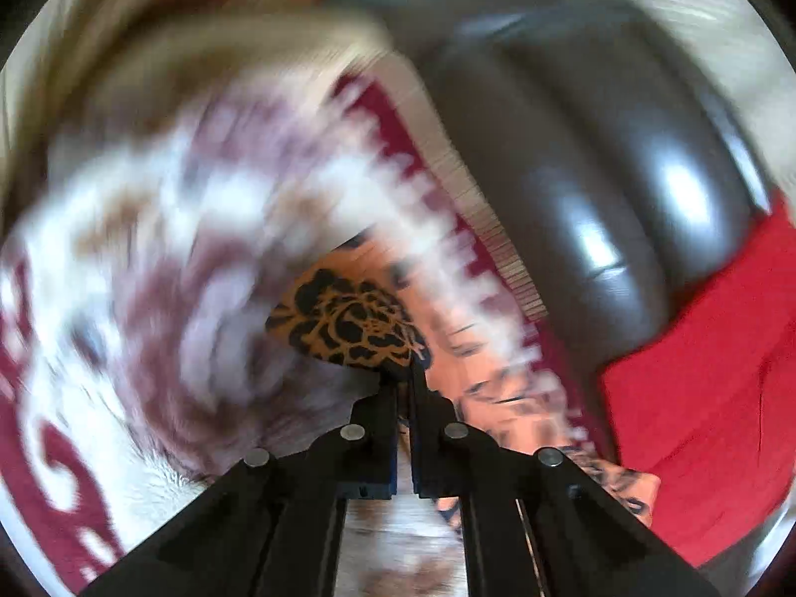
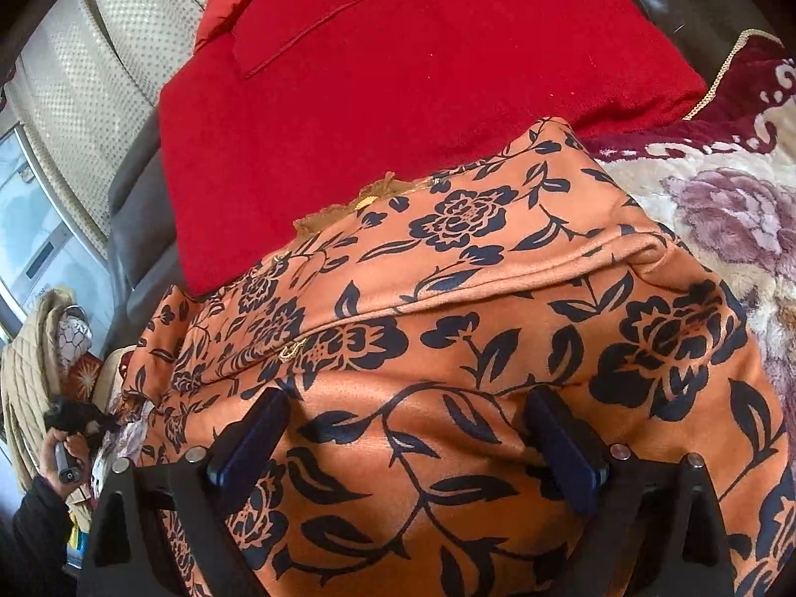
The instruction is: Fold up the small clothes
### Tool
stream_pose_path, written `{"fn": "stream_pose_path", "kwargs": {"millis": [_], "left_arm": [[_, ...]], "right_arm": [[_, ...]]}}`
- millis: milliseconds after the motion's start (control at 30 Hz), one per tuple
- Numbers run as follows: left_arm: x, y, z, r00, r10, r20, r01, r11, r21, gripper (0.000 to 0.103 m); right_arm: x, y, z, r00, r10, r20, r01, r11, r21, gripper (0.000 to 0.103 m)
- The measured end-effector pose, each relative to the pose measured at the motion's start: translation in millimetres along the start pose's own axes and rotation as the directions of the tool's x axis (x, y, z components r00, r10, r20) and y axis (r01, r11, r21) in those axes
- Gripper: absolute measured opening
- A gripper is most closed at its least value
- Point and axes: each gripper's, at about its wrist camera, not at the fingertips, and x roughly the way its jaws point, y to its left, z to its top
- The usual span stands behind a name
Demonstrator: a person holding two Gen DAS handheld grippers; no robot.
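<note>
Orange floral cloth [image 2: 447, 348] lies spread over the patterned rug [image 2: 736, 209], its far edge against the red blanket [image 2: 398, 99]; it runs away from the right gripper [image 2: 408, 443], whose jaws stand wide apart just above its near edge. Only the blurred left view shows the left gripper [image 1: 404, 388] closed, seemingly pinching a fold of the cloth, though the smear leaves that uncertain; the right view alone shows the garment's full lie.

left gripper [image 1: 404, 383] points downward with jaws closed together; right gripper [image 2: 405, 440] has jaws spread wide.
</note>
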Motion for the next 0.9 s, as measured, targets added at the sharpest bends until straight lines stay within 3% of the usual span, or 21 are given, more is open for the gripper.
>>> {"fn": "stream_pose_path", "kwargs": {"millis": [100, 167, 267, 333, 367, 433, 500, 567, 600, 633, 733, 800, 900], "left_arm": [[-67.5, -79.2, 3.6, 0.982, -0.103, 0.157, 0.07, 0.976, 0.204, 0.003], [-108.0, -134.5, -4.6, 0.956, -0.209, 0.208, 0.132, 0.934, 0.333, 0.003], [-151.4, -213.8, -36.5, 0.909, -0.374, 0.182, 0.247, 0.837, 0.487, 0.003], [-172.4, -265.2, -72.5, 0.873, -0.476, 0.106, 0.334, 0.742, 0.582, 0.003], [-177.7, -294.2, -97.9, 0.855, -0.517, 0.04, 0.383, 0.681, 0.624, 0.003], [-179.2, -333.7, -143.8, 0.829, -0.555, -0.069, 0.455, 0.598, 0.659, 0.003], [-169.0, -363.2, -190.0, 0.817, -0.547, -0.184, 0.506, 0.524, 0.685, 0.003], [-150.5, -375.6, -229.8, 0.809, -0.514, -0.284, 0.544, 0.476, 0.691, 0.017], [-131.2, -377.3, -253.6, 0.816, -0.451, -0.362, 0.558, 0.45, 0.697, 0.046], [-119.5, -372.8, -267.5, 0.829, -0.396, -0.394, 0.549, 0.446, 0.707, 0.06], [-79.8, -332.6, -284.7, 0.89, -0.251, -0.38, 0.456, 0.511, 0.729, 0.06], [-50.8, -295.9, -270.2, 0.926, -0.173, -0.335, 0.371, 0.578, 0.727, 0.06], [-28.5, -247.3, -237.1, 0.958, -0.107, -0.267, 0.265, 0.69, 0.673, 0.06]], "right_arm": [[-0.2, -2.3, -0.4, 1.0, 0.016, 0.014, -0.016, 1.0, 0.003, 0.098], [-1.0, -2.9, -0.4, 1.0, 0.024, 0.018, -0.024, 1.0, 0.007, 0.098], [-2.5, -5.1, 0.0, 0.999, 0.041, 0.025, -0.041, 0.999, 0.019, 0.098], [-3.3, -6.0, 0.4, 0.998, 0.049, 0.028, -0.049, 0.999, 0.024, 0.098], [-4.0, -6.3, 0.6, 0.998, 0.053, 0.03, -0.054, 0.998, 0.026, 0.098], [-5.1, -7.3, 0.9, 0.998, 0.063, 0.032, -0.064, 0.997, 0.034, 0.098], [-6.1, -8.2, 1.1, 0.997, 0.072, 0.034, -0.074, 0.996, 0.042, 0.098], [-6.7, -8.9, 2.2, 0.996, 0.078, 0.031, -0.08, 0.996, 0.048, 0.098], [-7.3, -9.4, 2.7, 0.996, 0.083, 0.03, -0.085, 0.995, 0.052, 0.098], [-8.8, -10.4, 3.6, 0.995, 0.091, 0.028, -0.093, 0.994, 0.06, 0.098], [-16.5, -14.6, 8.6, 0.993, 0.117, 0.022, -0.119, 0.987, 0.108, 0.098], [-25.9, -18.1, 12.1, 0.989, 0.145, 0.036, -0.149, 0.978, 0.149, 0.098], [-35.2, -23.2, 24.7, 0.981, 0.185, 0.063, -0.194, 0.96, 0.202, 0.098]]}}
